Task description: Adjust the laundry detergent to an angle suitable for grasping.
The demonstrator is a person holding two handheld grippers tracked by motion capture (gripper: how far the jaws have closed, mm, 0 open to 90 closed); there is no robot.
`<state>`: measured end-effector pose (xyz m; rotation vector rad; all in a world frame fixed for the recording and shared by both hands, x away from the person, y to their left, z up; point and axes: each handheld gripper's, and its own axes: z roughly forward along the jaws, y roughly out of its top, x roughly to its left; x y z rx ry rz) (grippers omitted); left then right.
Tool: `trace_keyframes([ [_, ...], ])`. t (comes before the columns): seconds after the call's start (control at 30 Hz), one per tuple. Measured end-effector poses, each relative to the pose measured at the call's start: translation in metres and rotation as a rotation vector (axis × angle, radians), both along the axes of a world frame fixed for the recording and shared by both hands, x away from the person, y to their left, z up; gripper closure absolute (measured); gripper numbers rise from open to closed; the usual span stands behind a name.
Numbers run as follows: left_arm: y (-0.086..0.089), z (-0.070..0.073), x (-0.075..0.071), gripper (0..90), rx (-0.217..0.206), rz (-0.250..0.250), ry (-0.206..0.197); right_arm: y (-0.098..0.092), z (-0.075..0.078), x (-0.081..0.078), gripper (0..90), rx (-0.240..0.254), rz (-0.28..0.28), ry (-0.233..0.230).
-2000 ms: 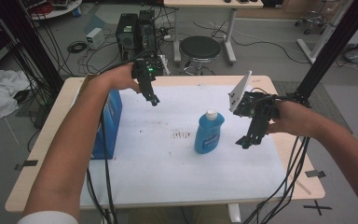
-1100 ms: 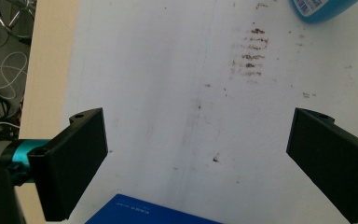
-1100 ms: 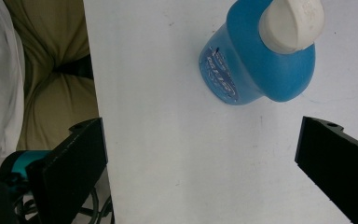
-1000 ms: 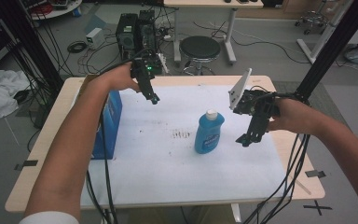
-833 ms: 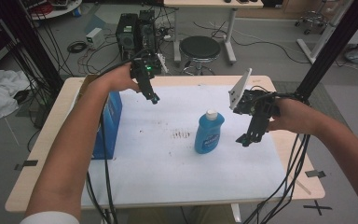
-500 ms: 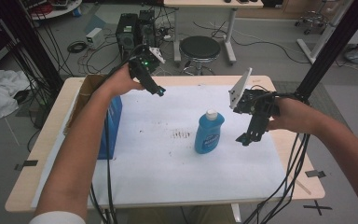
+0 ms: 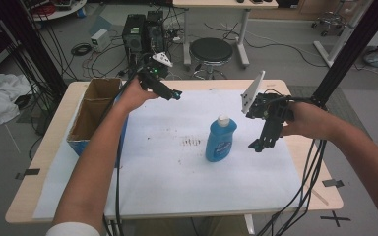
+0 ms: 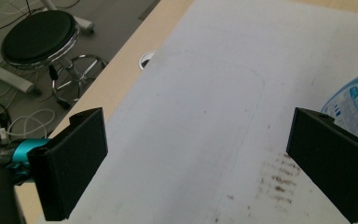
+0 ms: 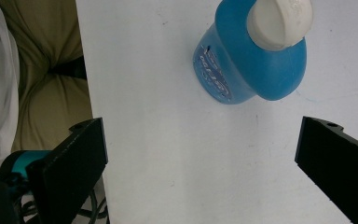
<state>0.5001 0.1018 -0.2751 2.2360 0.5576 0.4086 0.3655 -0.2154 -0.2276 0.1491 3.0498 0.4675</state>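
Bottle: a blue bottle with a white cap stands upright near the middle of the worktop, on white paper.
Right gripper: it hangs just right of the bottle, tilted down, not touching; its fingers are spread wide and hold nothing.
Left gripper: it is raised over the far side of the worktop, well apart from the bottle, fingers released and empty.
Box: an open cardboard box sits at the left edge.
Step in hand, likely: gripping the bottle with your right gripper.
Doing it well: bring the fingers level to either side of the body below the cap, then close squarely so it does not tip.
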Motion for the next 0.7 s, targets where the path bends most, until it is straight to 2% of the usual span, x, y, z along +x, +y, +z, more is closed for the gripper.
trace_keyframes([
  [0.1, 0.002, -0.004, -0.001, 5.1, -0.056, 0.025, -0.02, 0.001, 0.0, 0.001, 1.3, 0.0, 0.003, -0.001],
  [0.23, 0.005, -0.009, -0.003, 5.1, -0.16, 0.045, -0.043, 0.001, 0.0, 0.001, 1.3, 0.003, -0.004, 0.005],
  [0.4, 0.005, -0.014, -0.005, 5.1, -0.205, 0.03, -0.054, 0.001, 0.0, 0.001, 1.3, 0.003, -0.003, 0.005],
  [0.7, 0.007, -0.025, -0.009, 5.1, -0.298, 0.009, -0.045, 0.0, 0.0, 0.001, 1.3, 0.004, 0.001, -0.001],
])
